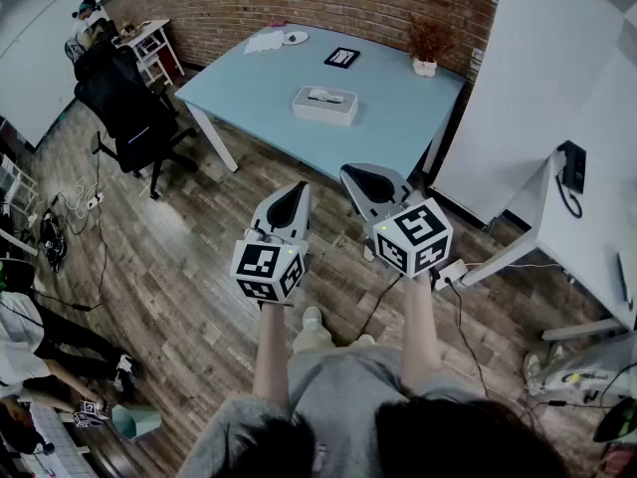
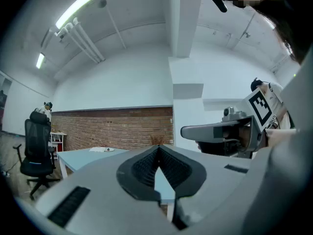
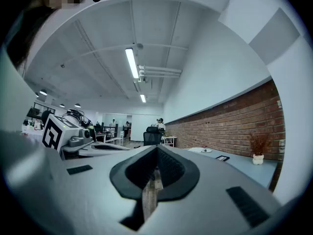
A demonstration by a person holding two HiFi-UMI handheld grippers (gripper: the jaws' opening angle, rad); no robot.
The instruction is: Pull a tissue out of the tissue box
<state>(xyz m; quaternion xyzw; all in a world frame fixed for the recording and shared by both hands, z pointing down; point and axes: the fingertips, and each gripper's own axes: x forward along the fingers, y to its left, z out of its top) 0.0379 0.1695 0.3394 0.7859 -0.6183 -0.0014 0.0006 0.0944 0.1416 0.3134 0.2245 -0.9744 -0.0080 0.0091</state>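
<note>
A white tissue box [image 1: 323, 105] sits on the light blue table [image 1: 398, 118], a tissue showing in its top slot. Both grippers hang over the wooden floor, well short of the table and apart from the box. My left gripper [image 1: 296, 190] is shut with nothing in it, its tips meeting in the left gripper view [image 2: 157, 148]. To its right, my right gripper [image 1: 364, 176] is also shut and empty, tips together in the right gripper view [image 3: 156, 149]. The box does not show in either gripper view.
On the table lie a black-framed card [image 1: 341, 58], papers [image 1: 266, 41], a small plate [image 1: 296, 38] and a potted plant [image 1: 428, 48]. A black office chair [image 1: 129, 108] stands left of the table. A white desk with a telephone [image 1: 570, 172] is at the right.
</note>
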